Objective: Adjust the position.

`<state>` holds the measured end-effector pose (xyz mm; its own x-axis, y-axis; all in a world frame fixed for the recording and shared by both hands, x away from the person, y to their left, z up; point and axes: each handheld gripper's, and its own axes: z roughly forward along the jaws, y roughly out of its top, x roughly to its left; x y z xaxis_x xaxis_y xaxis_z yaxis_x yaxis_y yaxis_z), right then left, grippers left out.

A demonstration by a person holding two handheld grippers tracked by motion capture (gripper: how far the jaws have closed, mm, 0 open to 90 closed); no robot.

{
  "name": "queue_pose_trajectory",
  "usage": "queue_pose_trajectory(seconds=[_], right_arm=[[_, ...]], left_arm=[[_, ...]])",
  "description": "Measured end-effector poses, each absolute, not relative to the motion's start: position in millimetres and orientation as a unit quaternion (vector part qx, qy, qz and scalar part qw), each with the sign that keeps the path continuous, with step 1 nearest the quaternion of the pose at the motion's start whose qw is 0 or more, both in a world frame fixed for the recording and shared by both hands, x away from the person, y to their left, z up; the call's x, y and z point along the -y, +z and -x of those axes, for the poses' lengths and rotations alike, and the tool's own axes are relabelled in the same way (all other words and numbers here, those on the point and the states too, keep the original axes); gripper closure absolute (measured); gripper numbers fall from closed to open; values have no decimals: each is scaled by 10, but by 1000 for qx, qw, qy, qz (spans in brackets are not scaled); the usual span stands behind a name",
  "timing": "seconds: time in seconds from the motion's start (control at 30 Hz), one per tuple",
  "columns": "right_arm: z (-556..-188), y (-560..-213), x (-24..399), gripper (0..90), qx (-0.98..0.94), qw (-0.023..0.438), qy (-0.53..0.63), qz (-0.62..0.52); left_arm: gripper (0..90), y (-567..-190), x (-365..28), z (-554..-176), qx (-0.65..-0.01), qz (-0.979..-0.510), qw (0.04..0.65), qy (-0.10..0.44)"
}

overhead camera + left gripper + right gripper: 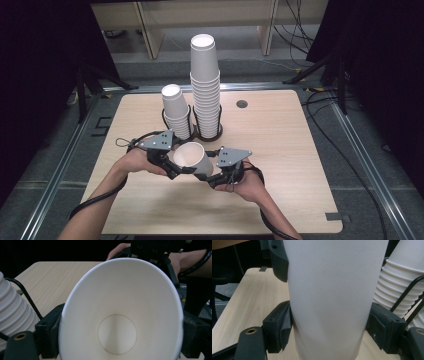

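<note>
I'm holding one white paper cup (pixel 192 157) between both grippers, low over the near middle of the wooden table (pixel 280 150). The cup is lying on its side, mouth facing my left hand, base facing my right.

The left gripper (pixel 172 167) is sitting at the rim end. In the left gripper view I'm looking straight into the open cup (pixel 120 312), with the round base seam showing deep inside. My two black jaws are flanking the rim on either side and seem to be pressing against the wall. So I'm reading it as clamped on the cup.

The right gripper (pixel 212 177) is working at the base end. In the right gripper view the cup's outer wall (pixel 332 295) is running up between my jaws. The left pad is sitting against the paper. The right pad is sitting just beside the wall, and I can't tell whether it is touching. So I can't call that grip clenched or released.

Two stacks of white cups are standing in black wire holders just behind my hands. The short stack (pixel 176 112) is on the left, the tall stack (pixel 205 85) on the right, the two just beside each other. The held cup is hanging just in front of them, not touching either.
</note>
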<state>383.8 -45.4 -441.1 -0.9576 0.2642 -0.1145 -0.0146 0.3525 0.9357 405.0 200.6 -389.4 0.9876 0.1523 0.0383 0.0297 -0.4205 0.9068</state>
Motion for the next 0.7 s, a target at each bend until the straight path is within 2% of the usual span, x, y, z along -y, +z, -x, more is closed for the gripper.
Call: queue_pose_trajectory(seconds=[0.23, 0.3, 0.5, 0.7], right_arm=[[-3849, -4409, 446, 235, -816, 118, 560, -79], [-3856, -4408, 442, 155, -818, 116, 556, -89], [-3839, -4408, 483, 151, -816, 123, 555, -108], [-3808, -4409, 566, 151, -813, 124, 557, -114]], left_arm=[[153, -3878, -2004, -4027, -52, -846, 526, 70], [154, -3859, -2010, -4020, -55, -849, 520, 75], [151, -3816, -2045, -3997, -64, -857, 502, 94], [151, -3796, -2122, -3982, -100, -856, 495, 114]])
